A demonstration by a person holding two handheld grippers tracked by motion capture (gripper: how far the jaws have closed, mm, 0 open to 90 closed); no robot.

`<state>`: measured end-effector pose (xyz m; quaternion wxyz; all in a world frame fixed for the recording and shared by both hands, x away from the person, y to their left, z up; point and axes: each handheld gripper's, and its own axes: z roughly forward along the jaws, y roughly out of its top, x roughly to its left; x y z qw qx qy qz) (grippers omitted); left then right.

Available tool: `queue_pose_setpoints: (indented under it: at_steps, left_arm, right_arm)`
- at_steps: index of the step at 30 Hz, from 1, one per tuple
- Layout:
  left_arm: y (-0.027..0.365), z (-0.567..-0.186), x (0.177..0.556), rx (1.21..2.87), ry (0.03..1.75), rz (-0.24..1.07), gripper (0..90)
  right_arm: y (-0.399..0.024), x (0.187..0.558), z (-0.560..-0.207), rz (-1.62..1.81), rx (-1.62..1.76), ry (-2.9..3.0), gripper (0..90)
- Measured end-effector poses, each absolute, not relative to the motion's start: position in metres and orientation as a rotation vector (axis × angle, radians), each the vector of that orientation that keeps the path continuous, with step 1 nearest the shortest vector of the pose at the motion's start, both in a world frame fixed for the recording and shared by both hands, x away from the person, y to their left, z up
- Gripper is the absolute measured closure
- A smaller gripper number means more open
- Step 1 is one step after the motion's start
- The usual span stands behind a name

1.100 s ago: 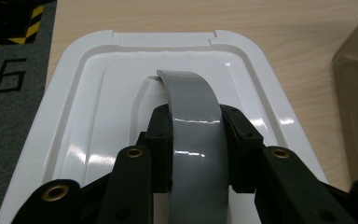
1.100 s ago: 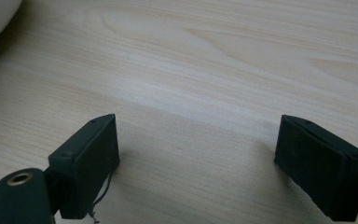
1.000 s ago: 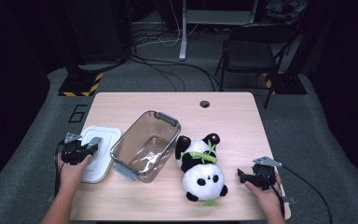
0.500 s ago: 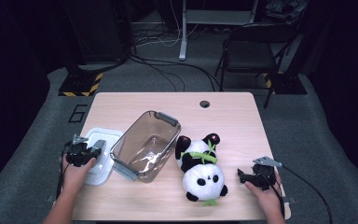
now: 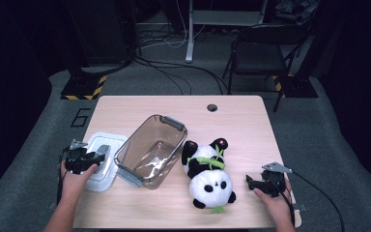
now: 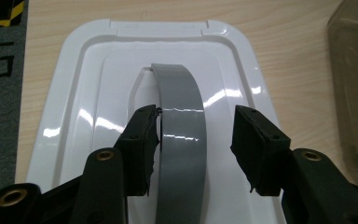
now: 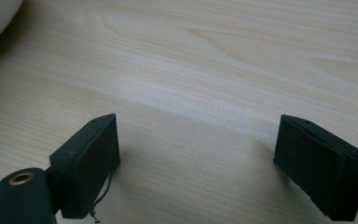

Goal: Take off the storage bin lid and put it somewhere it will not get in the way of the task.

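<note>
left tongs (image 6: 195, 142) just been opening, grey handle (image 6: 182, 140) between jaws, one pad at its edge, other clear. handle sits on white lid (image 6: 88, 93), left table (image 5: 251, 116) edge, beside clear box (image 5: 150, 150). right tongs (image 7: 198, 163) wide open over bare table, panda (image 5: 207, 174) near.

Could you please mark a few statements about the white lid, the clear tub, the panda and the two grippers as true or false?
1. The left gripper has its jaws astride the grey arched handle of the white plastic lid. True; they have just been opening, and a gap shows at the right jaw.
2. The white lid sits on the clear brown plastic tub. False: it lies flat on the wooden table, left of the tub.
3. The black-and-white plush panda lies inside the tub. False: it lies on the table, right of the tub.
4. The right gripper is open over bare table. True.
</note>
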<state>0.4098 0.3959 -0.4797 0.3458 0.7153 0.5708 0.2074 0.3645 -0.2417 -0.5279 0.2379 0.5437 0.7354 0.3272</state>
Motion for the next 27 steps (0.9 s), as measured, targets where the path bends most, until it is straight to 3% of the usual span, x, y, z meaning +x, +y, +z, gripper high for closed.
queue_pose_setpoints:
  at_steps: [20,27]
  left_arm:
    - [0.365,-0.417,0.396,1.845,1.273,0.498,47.9]
    - [0.352,-0.401,0.399,1.882,1.206,0.425,51.9]
  right_arm:
    - [-0.241,0.365,-0.528,0.896,1.488,2.014,13.4]
    - [-0.241,0.364,-0.528,0.896,1.492,2.011,13.4]
